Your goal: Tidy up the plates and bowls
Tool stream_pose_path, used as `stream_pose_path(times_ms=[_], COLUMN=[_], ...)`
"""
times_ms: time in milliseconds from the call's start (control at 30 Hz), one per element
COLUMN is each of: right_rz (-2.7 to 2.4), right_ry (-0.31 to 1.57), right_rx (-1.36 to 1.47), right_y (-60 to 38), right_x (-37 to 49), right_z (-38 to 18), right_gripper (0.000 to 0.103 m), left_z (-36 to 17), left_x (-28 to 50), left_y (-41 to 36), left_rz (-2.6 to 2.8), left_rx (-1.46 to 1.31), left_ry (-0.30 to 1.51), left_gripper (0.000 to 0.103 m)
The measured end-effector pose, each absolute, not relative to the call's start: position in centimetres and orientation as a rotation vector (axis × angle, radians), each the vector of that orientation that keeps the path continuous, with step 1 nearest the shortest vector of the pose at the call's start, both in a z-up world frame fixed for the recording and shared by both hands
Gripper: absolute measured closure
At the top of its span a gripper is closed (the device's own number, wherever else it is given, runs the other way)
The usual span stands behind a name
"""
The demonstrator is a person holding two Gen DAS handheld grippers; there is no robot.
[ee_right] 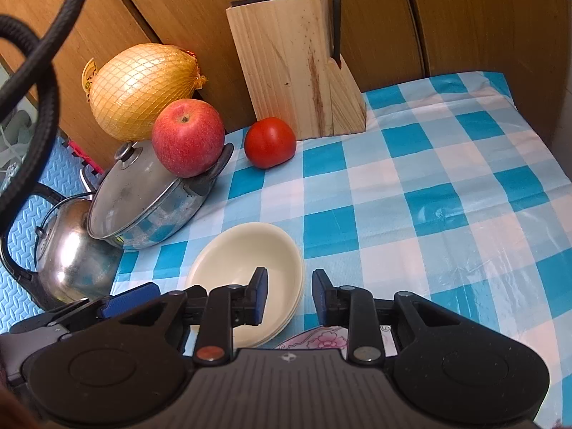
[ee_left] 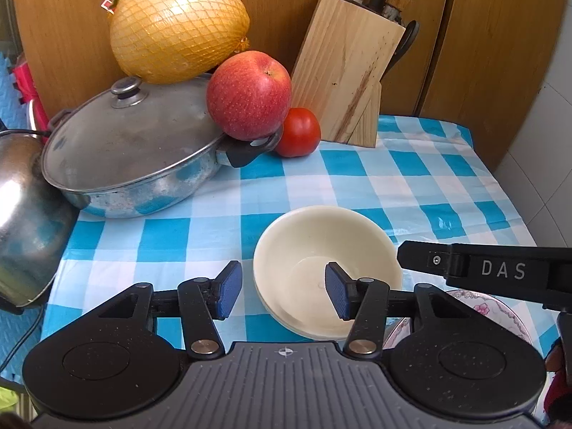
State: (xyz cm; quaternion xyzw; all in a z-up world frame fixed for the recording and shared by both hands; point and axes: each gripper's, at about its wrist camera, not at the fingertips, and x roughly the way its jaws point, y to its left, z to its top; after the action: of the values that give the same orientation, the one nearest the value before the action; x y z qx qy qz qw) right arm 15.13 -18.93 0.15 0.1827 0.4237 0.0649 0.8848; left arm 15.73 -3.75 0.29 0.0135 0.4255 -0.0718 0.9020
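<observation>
A stack of cream bowls (ee_left: 321, 246) sits on the checked tablecloth, also in the right wrist view (ee_right: 246, 261). My left gripper (ee_left: 282, 291) is open, its fingers straddling the stack's left rim: one pad outside, one inside. My right gripper (ee_right: 289, 296) is open around the stack's right rim; its left pad is inside the bowl, its right pad outside. A floral plate (ee_left: 493, 311) lies just right of the bowls, mostly hidden under the grippers; it also shows in the right wrist view (ee_right: 321, 339).
A lidded steel pot (ee_left: 132, 157) with an apple (ee_left: 250, 96) on its handle stands at the back left. A pomelo (ee_left: 178, 25), tomato (ee_left: 298, 132), knife block (ee_left: 350, 75) and kettle (ee_left: 25, 221) are nearby. Wooden panels back the table.
</observation>
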Motion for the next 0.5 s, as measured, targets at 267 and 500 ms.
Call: stream_pose_path(times_ms=[267, 500], right_rz=[0.107, 0.102], right_ry=[0.92, 0.962], right_rx=[0.37, 0.371], right_y=[-19.0, -18.9], right_x=[16.3, 17.5], right_z=[-1.3, -2.9], right_gripper=[0.071, 0.071], left_z=[-0.5, -2.5], left_x=[16.9, 17.8], left_y=[-3.3, -2.8], left_rz=[-0.155, -0.133], left_rx=[0.038, 0.035], left_ry=[0.89, 0.952], left_gripper=[0.033, 0.034])
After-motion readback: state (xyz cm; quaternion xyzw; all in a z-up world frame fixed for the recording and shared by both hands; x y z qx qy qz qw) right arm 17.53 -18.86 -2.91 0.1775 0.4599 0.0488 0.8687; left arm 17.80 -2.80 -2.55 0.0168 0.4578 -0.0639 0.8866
